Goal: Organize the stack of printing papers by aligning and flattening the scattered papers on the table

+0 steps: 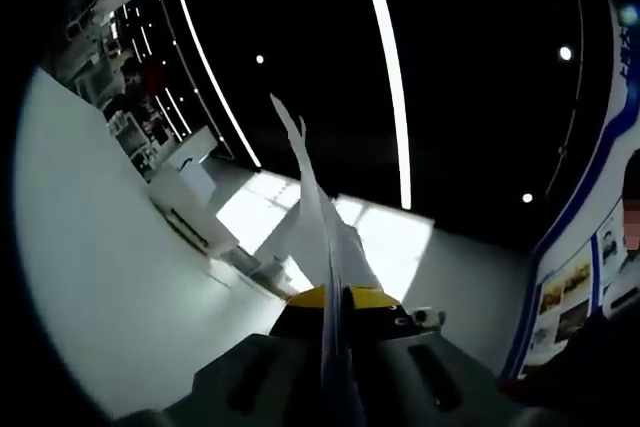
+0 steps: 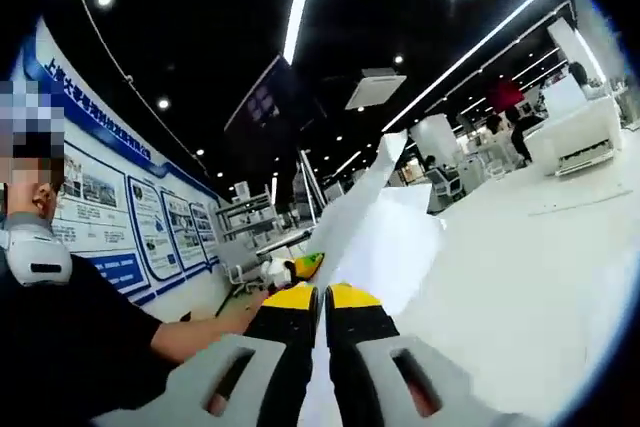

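- The left gripper (image 1: pixel 335 297) pinches the papers (image 1: pixel 318 209) by the edge, lifted off the table (image 1: pixel 110 277).
- The right gripper (image 2: pixel 321 297) jaws pinch them too.
- Pulling apart could tear or crease the sheets.

Dark ceiling, bright strip lights (image 1: pixel 388 77), glaring white floor, heavy fisheye edge warping

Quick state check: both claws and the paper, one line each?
Left claw: shut on the paper, sheets edge-on between its jaws.
Right claw: shut on the paper.
Paper: held up off the table, rising from the jaws, sheets uneven at the top edge.
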